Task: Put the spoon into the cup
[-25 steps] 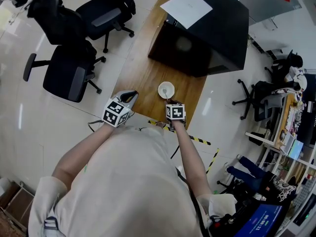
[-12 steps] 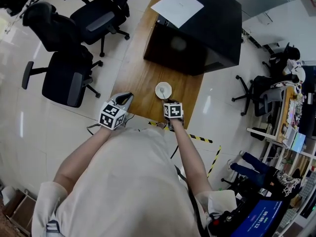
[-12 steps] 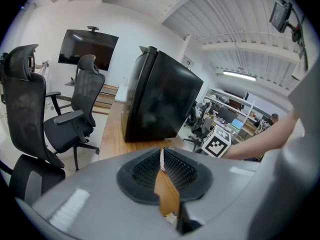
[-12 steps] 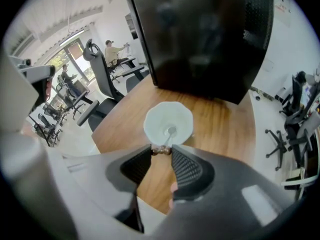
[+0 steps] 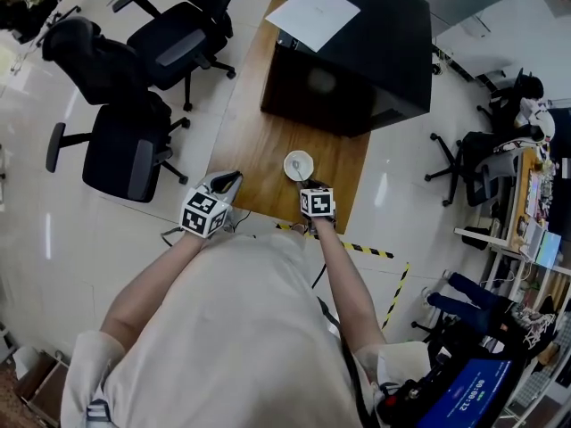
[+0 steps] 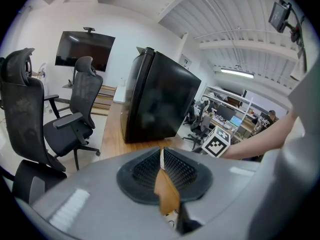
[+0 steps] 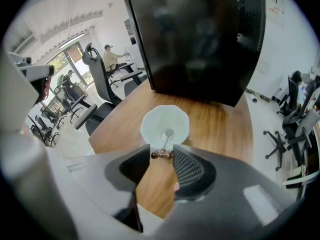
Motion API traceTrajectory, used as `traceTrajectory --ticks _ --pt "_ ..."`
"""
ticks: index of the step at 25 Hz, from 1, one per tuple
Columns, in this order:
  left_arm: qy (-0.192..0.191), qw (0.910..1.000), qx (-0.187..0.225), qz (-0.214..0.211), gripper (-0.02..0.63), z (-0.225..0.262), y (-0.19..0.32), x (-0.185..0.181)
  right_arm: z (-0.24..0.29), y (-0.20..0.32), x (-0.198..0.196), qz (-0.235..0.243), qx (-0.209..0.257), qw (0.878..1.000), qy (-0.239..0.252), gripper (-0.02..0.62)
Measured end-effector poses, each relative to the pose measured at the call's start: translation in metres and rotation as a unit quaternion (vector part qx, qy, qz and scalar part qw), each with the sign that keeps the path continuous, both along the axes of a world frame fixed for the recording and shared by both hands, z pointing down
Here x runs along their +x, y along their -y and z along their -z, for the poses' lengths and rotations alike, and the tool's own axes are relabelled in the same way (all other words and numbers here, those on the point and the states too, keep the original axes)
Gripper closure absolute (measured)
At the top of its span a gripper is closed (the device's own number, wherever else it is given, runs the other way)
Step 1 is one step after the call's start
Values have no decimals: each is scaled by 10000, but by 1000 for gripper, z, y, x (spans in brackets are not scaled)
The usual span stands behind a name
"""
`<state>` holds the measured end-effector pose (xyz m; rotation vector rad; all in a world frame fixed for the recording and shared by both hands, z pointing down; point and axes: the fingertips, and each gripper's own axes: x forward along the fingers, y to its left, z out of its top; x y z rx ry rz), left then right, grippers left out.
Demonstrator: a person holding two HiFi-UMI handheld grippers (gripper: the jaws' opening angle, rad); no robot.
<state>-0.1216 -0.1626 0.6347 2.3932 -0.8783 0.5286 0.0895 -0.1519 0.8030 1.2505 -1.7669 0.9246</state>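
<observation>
A white cup (image 5: pixel 299 165) (image 7: pixel 165 126) stands near the front edge of the wooden table (image 5: pixel 259 132). A thin spoon (image 7: pixel 166 136) leans in it, bowl down inside the cup. Its brown beaded handle end spans the gap between the jaws of my right gripper (image 5: pixel 310 185) (image 7: pixel 162 155), touching both pads. These jaws have just been opening a little. My left gripper (image 5: pixel 228 181) (image 6: pixel 161 153) hangs at the table's front left corner, shut and holding nothing.
A big black box (image 5: pixel 357 52) (image 7: pixel 200 34) fills the back of the table, with a sheet of paper (image 5: pixel 312 9) on top. Black office chairs (image 5: pixel 125 141) stand left of the table. Yellow-black tape (image 5: pixel 357 250) marks the floor by the front edge.
</observation>
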Motion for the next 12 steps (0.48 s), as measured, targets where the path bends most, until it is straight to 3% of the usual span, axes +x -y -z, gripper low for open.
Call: traceTrajectory --ticks 5,12 --pt "23 9999 53 -97 606 5 2 -11 18 2 2 -289 450 9985 73 422" --pt "-80 9992 4 -393 606 14 -13 -24 67 -10 9 -1384 1353 9805 329 423"
